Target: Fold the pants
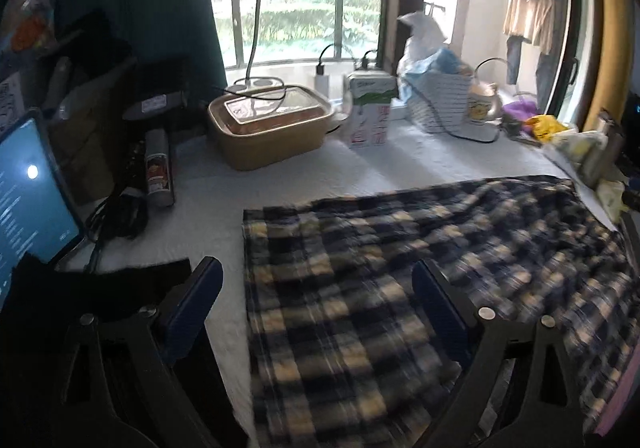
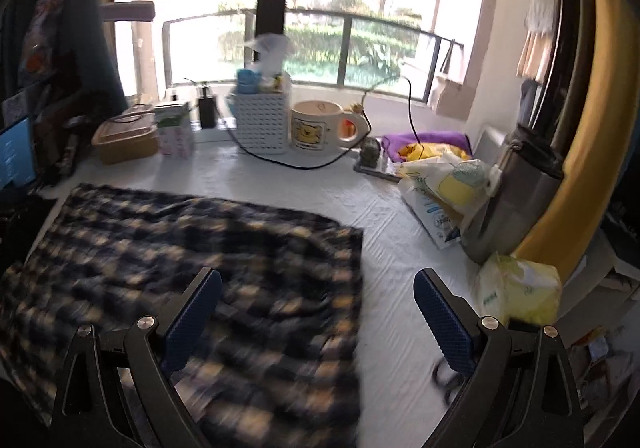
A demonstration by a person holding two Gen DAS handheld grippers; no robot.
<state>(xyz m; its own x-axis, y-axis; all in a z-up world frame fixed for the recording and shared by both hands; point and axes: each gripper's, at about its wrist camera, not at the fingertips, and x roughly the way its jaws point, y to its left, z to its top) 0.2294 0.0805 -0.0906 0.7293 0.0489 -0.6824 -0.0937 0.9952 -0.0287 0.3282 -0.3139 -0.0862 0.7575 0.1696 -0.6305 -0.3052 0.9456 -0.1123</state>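
Note:
Dark blue and yellow plaid pants [image 1: 420,288] lie spread flat on the white table cover [image 1: 208,216]. My left gripper [image 1: 316,280] is open and empty, hovering above the pants' left edge. In the right wrist view the pants [image 2: 192,272] fill the lower left. My right gripper [image 2: 318,288] is open and empty, hovering over the pants' right edge, with its right finger [image 2: 444,324] above the bare cover [image 2: 400,248].
At the back stand a tan lidded box [image 1: 268,128], a carton [image 1: 370,110], a white basket [image 2: 262,124], a big mug [image 2: 320,124] and cables. A lit screen [image 1: 28,188] and a can [image 1: 158,172] are left. Bags and a steel flask [image 2: 516,192] are right.

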